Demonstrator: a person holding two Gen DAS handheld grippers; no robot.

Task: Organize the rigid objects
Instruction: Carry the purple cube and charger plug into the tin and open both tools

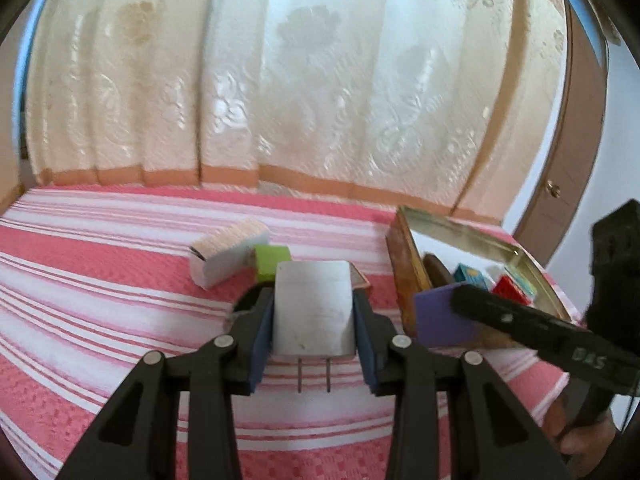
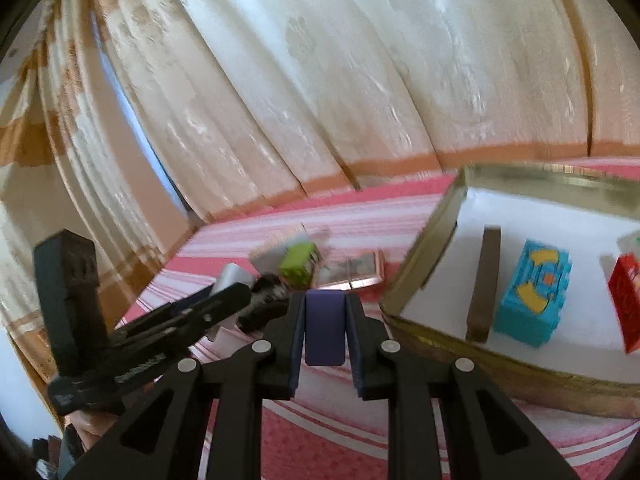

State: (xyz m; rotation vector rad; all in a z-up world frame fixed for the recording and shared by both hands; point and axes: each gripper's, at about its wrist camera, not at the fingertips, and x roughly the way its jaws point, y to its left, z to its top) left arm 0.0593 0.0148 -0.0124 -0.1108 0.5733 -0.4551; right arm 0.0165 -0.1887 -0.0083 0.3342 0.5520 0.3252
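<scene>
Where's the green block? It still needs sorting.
Left-wrist view: the green block lies on the striped cloth, between the white box and the held charger.

Both wrist views sit low and close over the pink striped cloth [image 1: 100, 280], facing the far cream curtain [image 1: 280, 80]. The left wrist view looks level from the left; the right wrist view is tilted, nearer the gold tin [image 2: 424, 240]. The 2 share the tin, green block [image 2: 298, 268] and each other's gripper.

Bright backlit daylight, motion blur, fisheye-bent edges.
</scene>
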